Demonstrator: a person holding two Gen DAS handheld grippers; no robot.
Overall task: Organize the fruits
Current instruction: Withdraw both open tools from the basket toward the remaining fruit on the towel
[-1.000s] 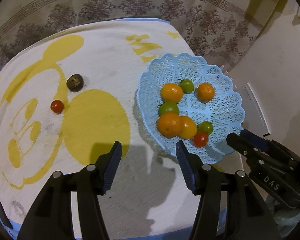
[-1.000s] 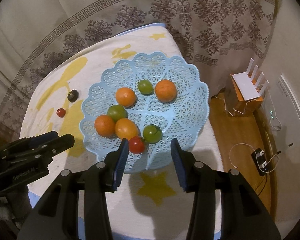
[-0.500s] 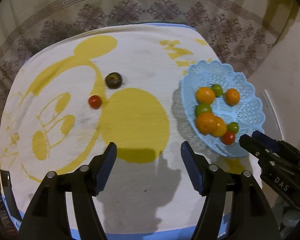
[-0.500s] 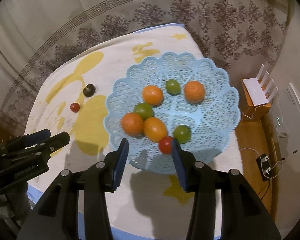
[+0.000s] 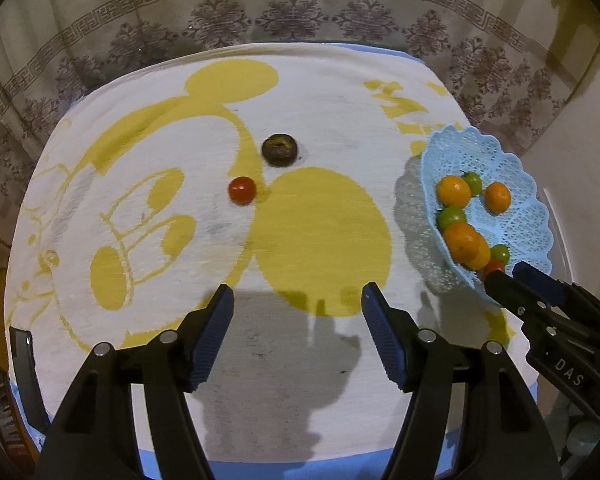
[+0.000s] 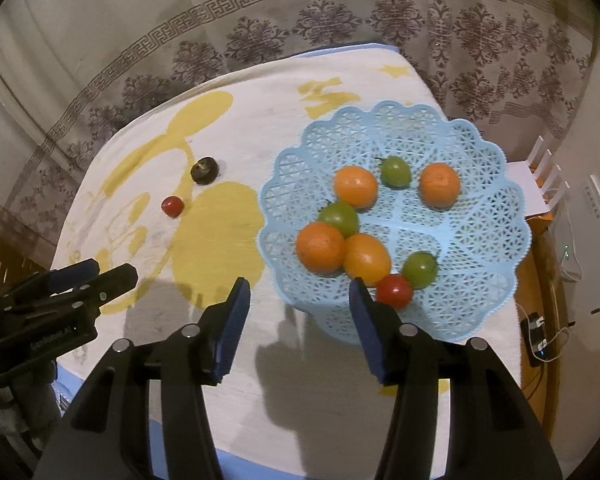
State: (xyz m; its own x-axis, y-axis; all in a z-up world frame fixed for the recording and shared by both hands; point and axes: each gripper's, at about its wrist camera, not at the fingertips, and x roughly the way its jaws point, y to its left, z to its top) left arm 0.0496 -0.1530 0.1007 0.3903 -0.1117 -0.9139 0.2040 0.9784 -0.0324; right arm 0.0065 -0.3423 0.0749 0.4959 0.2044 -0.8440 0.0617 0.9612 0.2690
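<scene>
A desk (image 5: 340, 380) is covered by a white cloth (image 5: 320, 112) printed with a yellow cartoon mouse, and a patterned curtain (image 5: 300, 20) hangs behind it. Two fruits lie loose on the cloth near its middle: a small red tomato (image 5: 242, 190) and, just beyond it and apart from it, a dark brown, shrivelled fruit (image 5: 279, 149). Well to their right sits a light blue lattice basket (image 6: 480, 300) with a scalloped rim. Inside it are four orange fruits, three green tomatoes and one red tomato (image 6: 394, 291); two of the orange fruits (image 6: 342, 252) touch each other, and a green tomato (image 6: 339, 218) rests against them. The red tomato in the basket lies close to its near rim, just beside another green one. The left gripper (image 5: 296, 322) hangs over bare cloth on the near side of the loose fruits, its fingers (image 5: 214, 332) spread fairly wide with nothing between them. The right gripper (image 6: 300, 316) hangs at the near left edge of the basket, its fingers (image 6: 230, 322) parted less widely and holding nothing; its right finger sits in front of the basket's red tomato in the right wrist view, and whether it touches the fruit cannot be told. A white router (image 6: 540, 184) stands on the floor beyond the basket, to the right.
</scene>
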